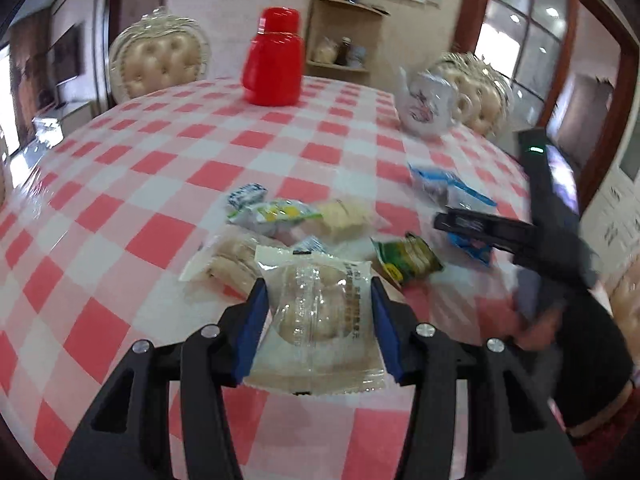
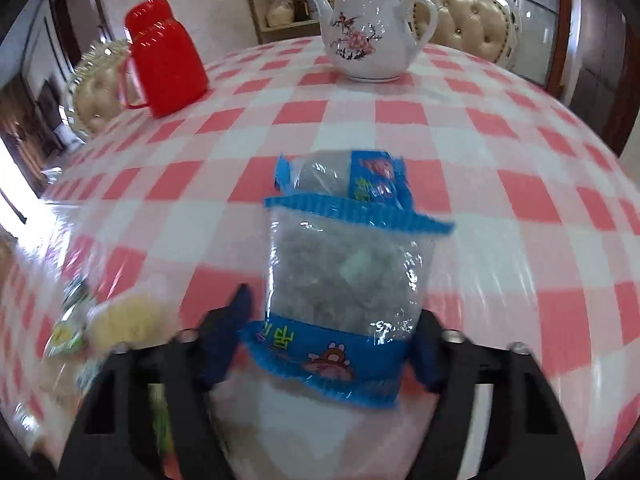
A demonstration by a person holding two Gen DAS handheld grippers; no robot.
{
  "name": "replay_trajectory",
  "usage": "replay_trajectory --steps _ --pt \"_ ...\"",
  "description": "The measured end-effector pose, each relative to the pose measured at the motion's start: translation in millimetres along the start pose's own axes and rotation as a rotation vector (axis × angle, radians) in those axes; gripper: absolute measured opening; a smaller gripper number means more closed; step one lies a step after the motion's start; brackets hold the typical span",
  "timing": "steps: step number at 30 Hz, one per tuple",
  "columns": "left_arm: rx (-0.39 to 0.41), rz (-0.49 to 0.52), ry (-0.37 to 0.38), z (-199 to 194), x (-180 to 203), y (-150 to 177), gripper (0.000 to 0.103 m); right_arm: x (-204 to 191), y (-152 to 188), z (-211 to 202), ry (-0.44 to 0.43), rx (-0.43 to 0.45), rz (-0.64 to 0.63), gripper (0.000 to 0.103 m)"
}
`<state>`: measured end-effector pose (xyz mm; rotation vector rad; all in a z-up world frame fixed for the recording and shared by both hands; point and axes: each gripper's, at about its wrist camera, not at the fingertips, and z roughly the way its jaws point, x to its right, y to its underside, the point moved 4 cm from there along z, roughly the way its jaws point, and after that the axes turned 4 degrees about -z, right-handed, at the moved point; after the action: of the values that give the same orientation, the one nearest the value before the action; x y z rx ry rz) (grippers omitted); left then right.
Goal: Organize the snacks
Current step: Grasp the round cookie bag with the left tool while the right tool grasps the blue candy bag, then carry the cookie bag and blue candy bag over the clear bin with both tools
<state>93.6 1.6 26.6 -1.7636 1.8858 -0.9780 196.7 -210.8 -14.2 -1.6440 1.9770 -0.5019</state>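
2 packets are gripped: left gripper clamps the clear biscuit packet, right gripper the blue-edged packet; squeeze gently, lift level.

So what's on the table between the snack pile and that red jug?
Nothing: in the left wrist view, only bare checked tablecloth lies between the snack pile and the red jug.

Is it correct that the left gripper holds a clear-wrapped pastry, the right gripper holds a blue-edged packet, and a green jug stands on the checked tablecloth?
Not quite: the jug is red, not green, as the left wrist view shows. The rest stands: the left gripper holds the clear-wrapped pastry, the right gripper holds the blue-edged packet, and the jug stands on the checked tablecloth.
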Motion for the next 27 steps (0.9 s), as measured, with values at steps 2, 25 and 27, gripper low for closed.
replay_trajectory --steps 2,25,27 --pt "-0.021 0.017 0.022 1 3 4 0.051 13 26 -23 -0.015 0.012 -0.001 0.058" --pt "0.045 -0.078 0.092 -73 -4 90 0.051 9 181 -158 -0.374 0.077 0.101 0.058" --pt "0.054 -0.074 0.093 -79 -3 94 0.051 5 187 -161 -0.381 0.074 0.095 0.058"
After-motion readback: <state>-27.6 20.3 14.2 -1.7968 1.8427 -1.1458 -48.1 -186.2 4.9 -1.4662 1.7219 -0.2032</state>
